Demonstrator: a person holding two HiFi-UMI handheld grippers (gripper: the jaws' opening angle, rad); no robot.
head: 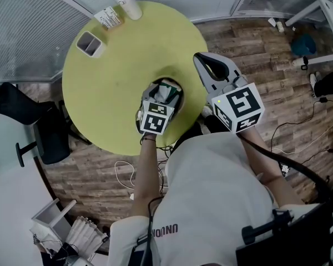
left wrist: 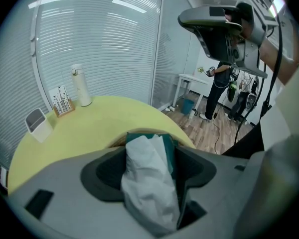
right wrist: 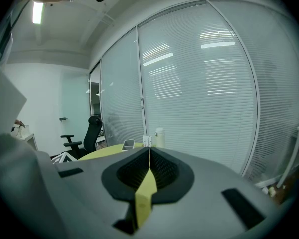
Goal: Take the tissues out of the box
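left gripper [left wrist: 152, 149] jaws stand apart around the tissue [left wrist: 149, 183] sticking out of the teal box [left wrist: 171, 148] on the desk [head: 127, 54]. a shallow pinch could tear it, or lift the unheld box. right gripper [right wrist: 149, 156] jaws closed, empty.

The round table [head: 122, 76] is a plain yellow-green; the floor [head: 255, 54] around it is brown wood plank with a streaky grain; the blinds [head: 28, 32] beyond the table's ten o'clock are pale grey with fine parallel slats. The bottle [head: 127, 3] at the table's twelve o'clock is white; the container [head: 90, 43] at ten o'clock is white with a dark inside. The tissue [left wrist: 149, 183] is white; the box [left wrist: 170, 148] is dark teal. The left gripper [head: 167, 90] and the right gripper [head: 202, 60] are light grey with black pads; the left marker cube [head: 155, 121] and the right marker cube [head: 241, 108] carry black squares on white. The person's shirt [head: 216, 193] is white; the chair [head: 44, 132] at eight o'clock is black.
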